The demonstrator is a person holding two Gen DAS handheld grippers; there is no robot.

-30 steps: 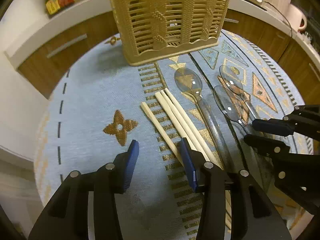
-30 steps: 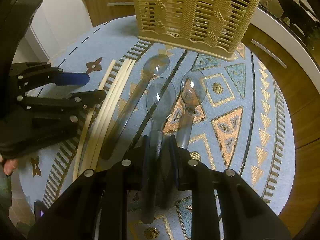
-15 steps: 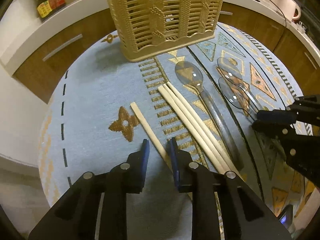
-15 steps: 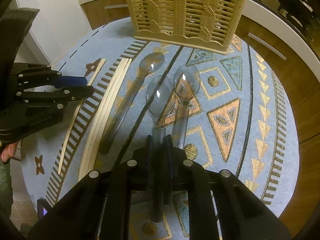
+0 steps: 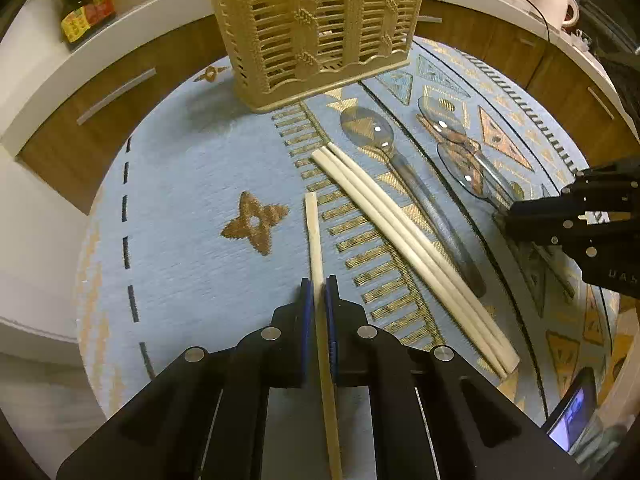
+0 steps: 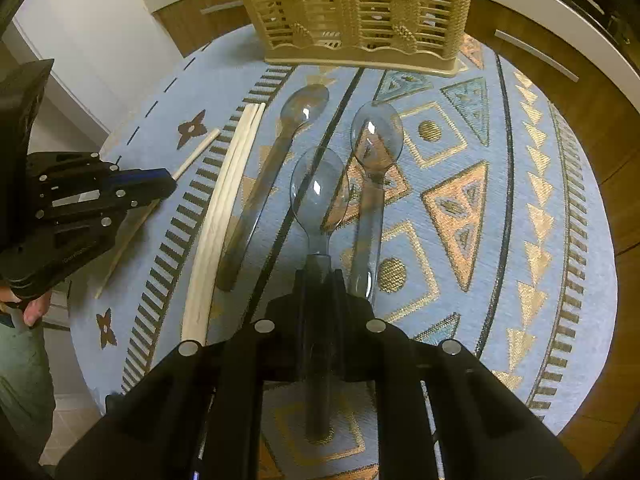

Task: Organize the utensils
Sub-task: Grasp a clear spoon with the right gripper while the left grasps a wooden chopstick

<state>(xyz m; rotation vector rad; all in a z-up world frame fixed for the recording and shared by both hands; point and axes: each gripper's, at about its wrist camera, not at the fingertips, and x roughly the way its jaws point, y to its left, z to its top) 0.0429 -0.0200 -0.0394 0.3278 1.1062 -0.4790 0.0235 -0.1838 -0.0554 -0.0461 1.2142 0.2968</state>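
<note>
My left gripper (image 5: 319, 284) is closing its blue pads onto a single pale chopstick (image 5: 313, 232) that lies on the blue patterned cloth (image 5: 192, 200); the pads press both sides of it. To its right lie three more chopsticks (image 5: 392, 232) side by side. My right gripper (image 6: 320, 274) is shut on the handle of a clear plastic spoon (image 6: 319, 192), its bowl pointing away. Two other clear spoons (image 6: 376, 136) (image 6: 304, 104) lie either side of it. The beige slatted utensil basket (image 6: 360, 8) stands upright at the far edge of the table.
The round table drops off to wooden cabinets (image 5: 100, 128) and a white counter all around. A sauce bottle (image 5: 82, 12) stands on the counter at left, a white jug (image 5: 560, 4) at right. A phone (image 5: 572, 416) lies near the table's right edge. A person's hand (image 6: 34, 308) holds the left gripper.
The left gripper's jaws went from wide apart to closed around the lone chopstick, which now points straight ahead. The right gripper tightened on the spoon handle.
</note>
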